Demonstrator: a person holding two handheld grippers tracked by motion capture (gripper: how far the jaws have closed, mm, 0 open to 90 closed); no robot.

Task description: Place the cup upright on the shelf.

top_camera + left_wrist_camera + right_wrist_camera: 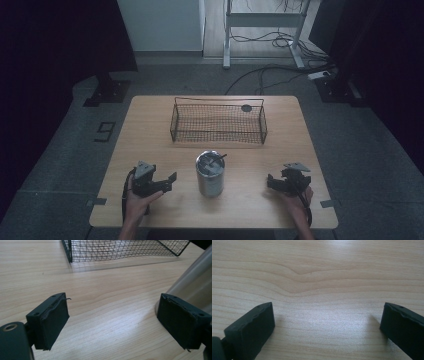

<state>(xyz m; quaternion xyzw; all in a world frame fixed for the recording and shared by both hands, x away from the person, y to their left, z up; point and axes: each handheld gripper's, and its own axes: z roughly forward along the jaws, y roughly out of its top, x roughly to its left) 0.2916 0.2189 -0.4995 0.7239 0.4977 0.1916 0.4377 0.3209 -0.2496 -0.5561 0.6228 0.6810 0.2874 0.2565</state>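
**Now the cup stands between our two claws**

We see the shiny round metal cup (210,174) upright, mid-table. Our left claw (167,182) is nearer, gaping wide, cup just to its right. Our right claw (271,183) gapes too, farther off.

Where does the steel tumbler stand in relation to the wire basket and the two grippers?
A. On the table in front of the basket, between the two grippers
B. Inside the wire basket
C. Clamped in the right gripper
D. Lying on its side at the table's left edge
A: the steel tumbler stands upright on the table, nearer the person than the wire basket, with the left gripper and right gripper open either side of it.
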